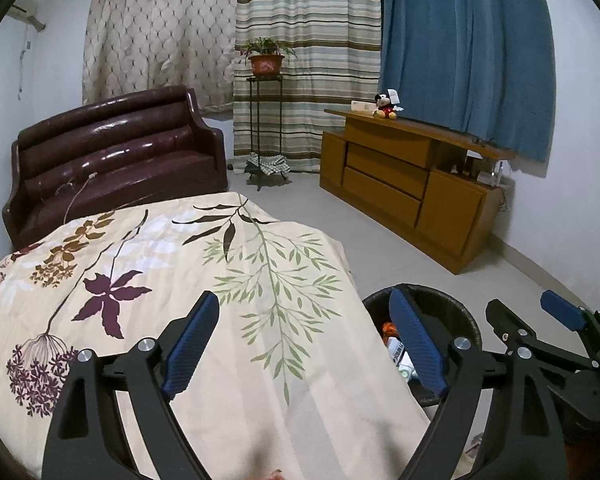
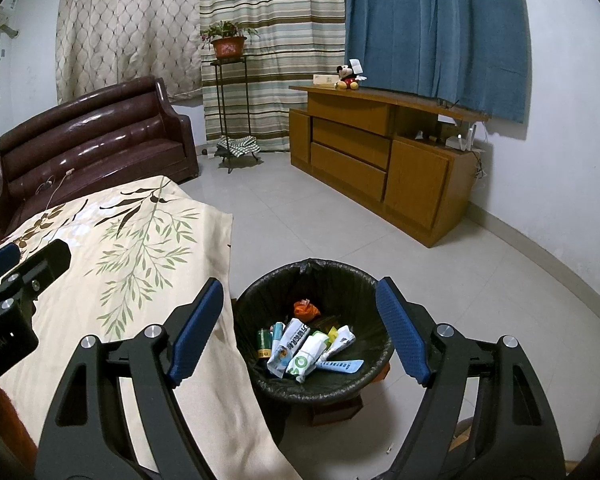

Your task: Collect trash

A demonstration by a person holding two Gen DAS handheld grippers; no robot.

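A black-lined trash bin stands on the floor beside the bed; it also shows in the left wrist view. Inside lie several wrappers, a green can and an orange scrap. My right gripper is open and empty, above the bin. My left gripper is open and empty, over the floral bedspread at its edge. The right gripper also shows in the left wrist view, and the left gripper shows at the left edge of the right wrist view.
A brown leather sofa stands past the bed. A plant stand with a pot is in front of the curtains. A wooden cabinet with a plush toy lines the right wall. Tiled floor lies between.
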